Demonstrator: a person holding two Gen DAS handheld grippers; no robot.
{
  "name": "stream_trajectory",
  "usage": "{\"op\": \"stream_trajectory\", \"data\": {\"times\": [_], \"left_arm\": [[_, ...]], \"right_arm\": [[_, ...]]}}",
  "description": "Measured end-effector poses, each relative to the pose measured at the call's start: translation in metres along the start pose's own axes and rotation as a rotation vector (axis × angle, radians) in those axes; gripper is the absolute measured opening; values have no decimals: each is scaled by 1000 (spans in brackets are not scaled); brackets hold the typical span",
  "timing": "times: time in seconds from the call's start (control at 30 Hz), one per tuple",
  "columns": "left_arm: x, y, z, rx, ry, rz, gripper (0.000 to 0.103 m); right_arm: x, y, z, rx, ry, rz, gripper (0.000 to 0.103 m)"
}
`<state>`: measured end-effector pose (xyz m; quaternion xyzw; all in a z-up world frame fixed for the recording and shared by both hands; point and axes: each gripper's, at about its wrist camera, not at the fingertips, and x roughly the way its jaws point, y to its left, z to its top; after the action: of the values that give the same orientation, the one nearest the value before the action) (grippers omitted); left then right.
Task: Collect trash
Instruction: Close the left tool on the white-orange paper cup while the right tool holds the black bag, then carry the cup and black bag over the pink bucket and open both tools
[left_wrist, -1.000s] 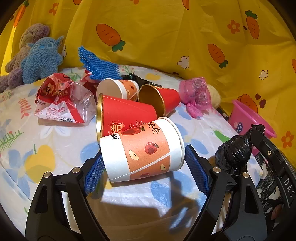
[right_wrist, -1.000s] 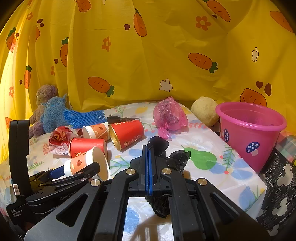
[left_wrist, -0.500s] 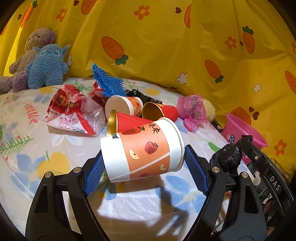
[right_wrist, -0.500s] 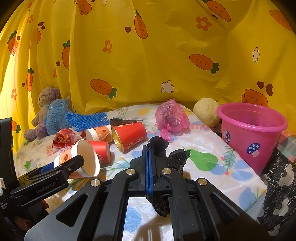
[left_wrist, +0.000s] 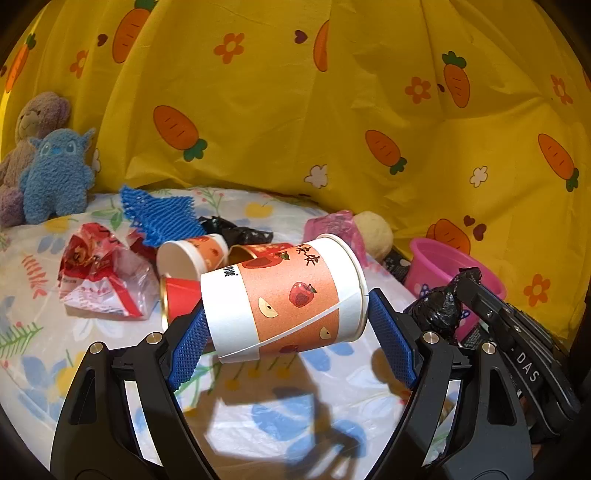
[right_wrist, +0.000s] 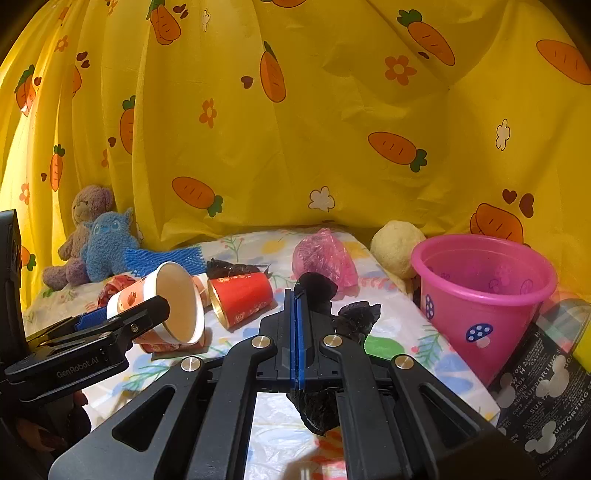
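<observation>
Paper cup (left_wrist: 284, 295), orange-banded with apple prints, is clamped sideways between the blue pads of the left gripper (left_wrist: 286, 341), base against one pad and rim against the other, and hangs clear of the flowered tablecloth (left_wrist: 55, 350). Right gripper (right_wrist: 297, 334) has its jaws pressed together on a crumpled black plastic bag (right_wrist: 317, 410), which bulges out above and below the pads.

Step in hand, as judged: carrying two collected pieces toward the pink bucket (right_wrist: 484, 291), which stands at about three o'clock from the cup in the left wrist view and appears empty so far as its inside shows.

Uncollected litter lies behind the cup at about eleven o'clock: a red paper cup (right_wrist: 240, 301) on its side, a second apple-print cup (left_wrist: 188, 254), a red snack wrapper (left_wrist: 103, 280), blue mesh netting (left_wrist: 159, 214) and a pink plastic bag (right_wrist: 323, 258).

Next move calls for swinging the cup over the bucket's rim before the jaws part; the bag needs the same. Risk noted: the two tools sit close together near the bucket and may crowd each other.
</observation>
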<state>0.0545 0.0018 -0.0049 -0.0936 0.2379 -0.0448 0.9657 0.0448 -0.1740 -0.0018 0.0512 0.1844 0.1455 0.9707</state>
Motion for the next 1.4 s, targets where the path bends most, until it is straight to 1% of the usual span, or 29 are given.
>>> {"op": "stream_trajectory", "data": {"times": [0.07,0.13,0.2,0.4,0.5,0.6,0.73,0.87,1.03,1.17,1.4], "left_arm": [[6,-12,9,13,0,-44,81],[12,-29,21,37,-9,-85,81],[19,-46,32,57,-16,-118,81],[55,-100,64,107,-27,-254,81],[81,-124,75,121,-12,-311,81],[107,-148,77,139,5,-370,81],[136,-175,74,162,38,-419,81],[161,-191,69,171,77,-464,81],[190,-200,61,165,136,-477,81],[203,-204,58,154,168,-497,81],[215,-209,56,155,209,-536,81]], "right_arm": [[0,-9,8,-1,-12,-17,2],[0,-21,17,-6,-30,-52,2],[-1,-35,29,-5,-53,-96,2],[-3,-84,61,30,-119,-222,2],[3,-112,72,71,-117,-254,2],[14,-134,79,94,-102,-287,2],[27,-156,82,98,-83,-323,2],[34,-171,79,111,-66,-349,2],[42,-186,74,120,-37,-374,2],[47,-194,71,134,-24,-382,2],[55,-202,67,147,-2,-380,2]]}}
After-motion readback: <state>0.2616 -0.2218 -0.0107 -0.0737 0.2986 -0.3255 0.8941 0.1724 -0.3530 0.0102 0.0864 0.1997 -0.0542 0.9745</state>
